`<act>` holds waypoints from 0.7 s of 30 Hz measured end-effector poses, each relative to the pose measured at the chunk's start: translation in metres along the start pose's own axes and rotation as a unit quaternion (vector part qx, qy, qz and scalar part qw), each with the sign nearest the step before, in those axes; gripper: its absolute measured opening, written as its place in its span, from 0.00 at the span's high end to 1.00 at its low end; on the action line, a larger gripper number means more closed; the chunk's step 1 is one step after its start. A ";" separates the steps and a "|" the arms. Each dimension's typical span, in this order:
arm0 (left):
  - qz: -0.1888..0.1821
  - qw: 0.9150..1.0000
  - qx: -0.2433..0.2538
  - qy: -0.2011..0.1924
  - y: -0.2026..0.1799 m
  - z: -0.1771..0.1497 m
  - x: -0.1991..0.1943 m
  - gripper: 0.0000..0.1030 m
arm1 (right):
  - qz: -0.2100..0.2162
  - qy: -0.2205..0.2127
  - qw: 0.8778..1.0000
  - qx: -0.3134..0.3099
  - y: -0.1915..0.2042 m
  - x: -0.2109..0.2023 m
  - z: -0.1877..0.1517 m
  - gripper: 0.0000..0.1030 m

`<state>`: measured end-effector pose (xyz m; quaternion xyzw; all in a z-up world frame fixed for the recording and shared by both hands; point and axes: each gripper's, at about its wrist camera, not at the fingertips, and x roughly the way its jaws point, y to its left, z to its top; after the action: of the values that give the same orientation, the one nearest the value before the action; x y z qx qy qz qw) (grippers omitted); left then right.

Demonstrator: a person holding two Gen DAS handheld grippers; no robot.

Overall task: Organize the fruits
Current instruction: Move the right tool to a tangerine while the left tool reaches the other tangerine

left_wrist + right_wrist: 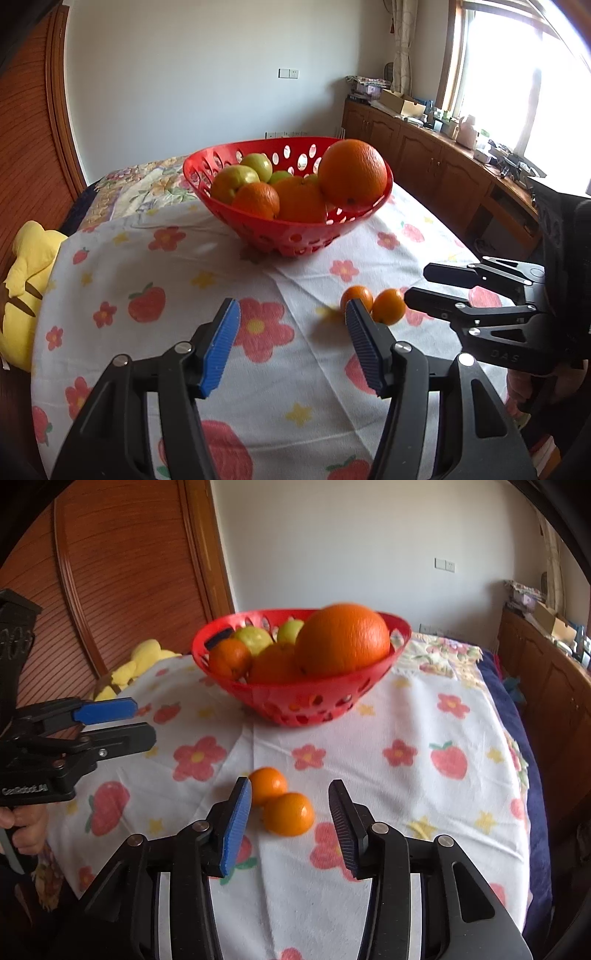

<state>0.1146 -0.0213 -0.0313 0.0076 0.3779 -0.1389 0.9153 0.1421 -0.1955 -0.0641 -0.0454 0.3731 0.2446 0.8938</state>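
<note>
Two small oranges (280,801) on cloth just ahead of right gripper's (290,827) parted, empty fingers (236,823).

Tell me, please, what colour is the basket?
Red, with oval holes; the basket shows best in the left wrist view.

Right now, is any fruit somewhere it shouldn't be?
Yes. Two small oranges sit touching each other on the flowery cloth, outside the red basket that holds all the other fruit. Also, a big orange sticks up above its rim.
</note>
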 end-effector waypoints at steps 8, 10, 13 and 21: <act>-0.005 1.000 0.001 0.012 -0.002 -0.012 0.004 0.42 | -0.003 0.023 1.000 0.004 0.001 0.018 -0.010 0.52; -0.006 1.000 0.001 0.015 -0.003 -0.014 0.006 0.42 | -0.002 0.030 1.000 0.010 -0.001 0.023 -0.012 0.52; -0.008 1.000 0.000 0.019 -0.005 -0.017 0.008 0.42 | -0.002 0.035 0.999 0.019 -0.006 0.028 -0.013 0.52; -0.009 1.000 0.002 0.026 -0.009 -0.019 0.013 0.42 | 0.019 0.045 0.998 0.038 -0.009 0.037 -0.013 0.53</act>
<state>0.1081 -0.0304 -0.0527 0.0091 0.4013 -0.1479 0.9039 0.1603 -0.1916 -0.1003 -0.0157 0.4229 0.2450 0.8723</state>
